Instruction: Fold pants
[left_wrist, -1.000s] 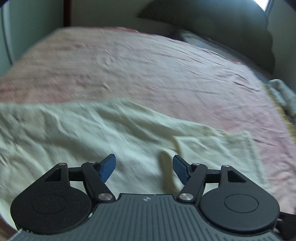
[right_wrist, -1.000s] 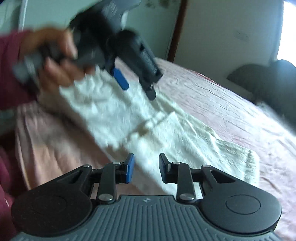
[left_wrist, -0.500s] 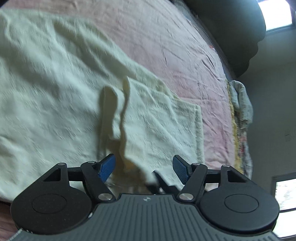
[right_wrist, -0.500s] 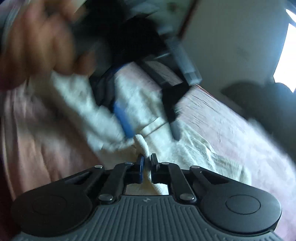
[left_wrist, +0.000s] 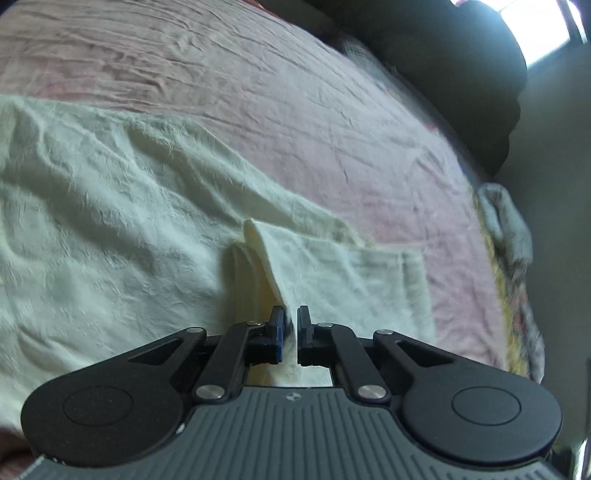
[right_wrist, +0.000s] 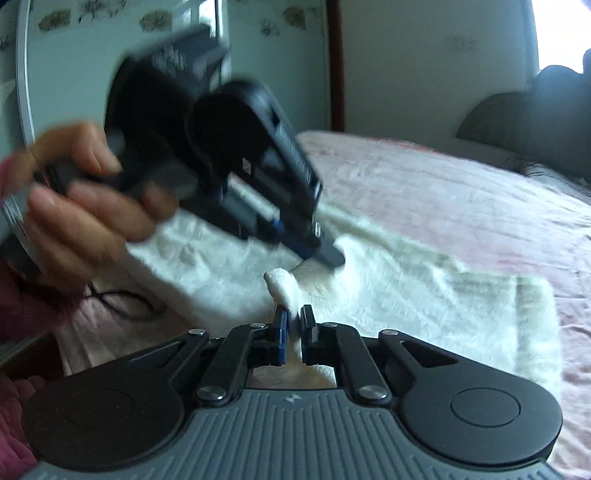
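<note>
Cream-white pants (left_wrist: 110, 206) lie spread over a pink bedsheet (left_wrist: 258, 92). In the left wrist view my left gripper (left_wrist: 291, 314) is shut on a raised fold of the pants' edge, which stands up as a ridge ahead of the jaws. In the right wrist view my right gripper (right_wrist: 293, 314) is shut on another pinch of the pants (right_wrist: 424, 295), a nub of cloth poking up above the jaws. Just beyond it the left gripper (right_wrist: 325, 254), held by a hand (right_wrist: 81, 206), bites the same stretch of cloth.
A dark headboard or cushion (left_wrist: 443, 74) lies at the far end of the bed. A patterned cloth (left_wrist: 513, 258) hangs at the bed's right edge. Behind the bed stand a pale wall and a dark door frame (right_wrist: 334, 66). A red sleeve (right_wrist: 14, 406) shows at the lower left.
Both grippers have closed on the pants' edge; each stood open a second ago. The left gripper tilted down toward the cloth and pinched up a fold.
</note>
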